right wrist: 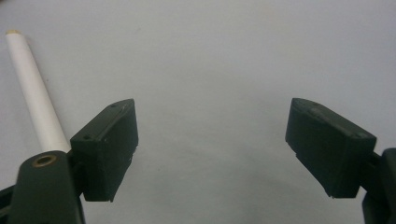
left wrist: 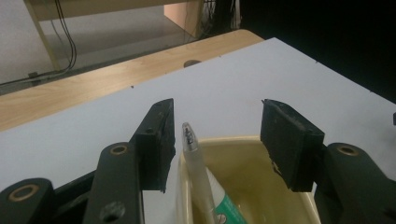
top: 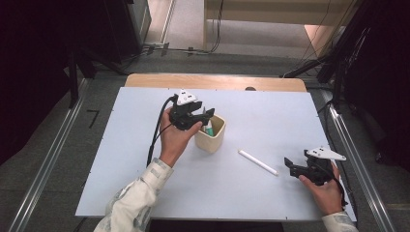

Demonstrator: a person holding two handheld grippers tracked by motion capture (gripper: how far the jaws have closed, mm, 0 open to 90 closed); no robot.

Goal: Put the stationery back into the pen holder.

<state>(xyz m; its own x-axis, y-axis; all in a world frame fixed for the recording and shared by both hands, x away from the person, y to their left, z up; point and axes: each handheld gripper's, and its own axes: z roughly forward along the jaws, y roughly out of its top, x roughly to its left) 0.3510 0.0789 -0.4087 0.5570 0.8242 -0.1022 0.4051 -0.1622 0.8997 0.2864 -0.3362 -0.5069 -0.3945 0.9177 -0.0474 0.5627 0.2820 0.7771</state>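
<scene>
High view: your left gripper [top: 203,115] hovers over the cup [top: 211,133], released; the white pen [top: 258,162] lies on the surface [top: 270,116].
Left gripper view: a pen [left wrist: 196,163] leans in the cup, unpinched.
Right gripper view: your right gripper [right wrist: 212,149] gapes, empty.

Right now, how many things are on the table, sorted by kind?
Cups: 1, the cream cup.
Pens: 2, the clear pen with green in the cup, the white pen lying on the table.
Total: 3.
</scene>
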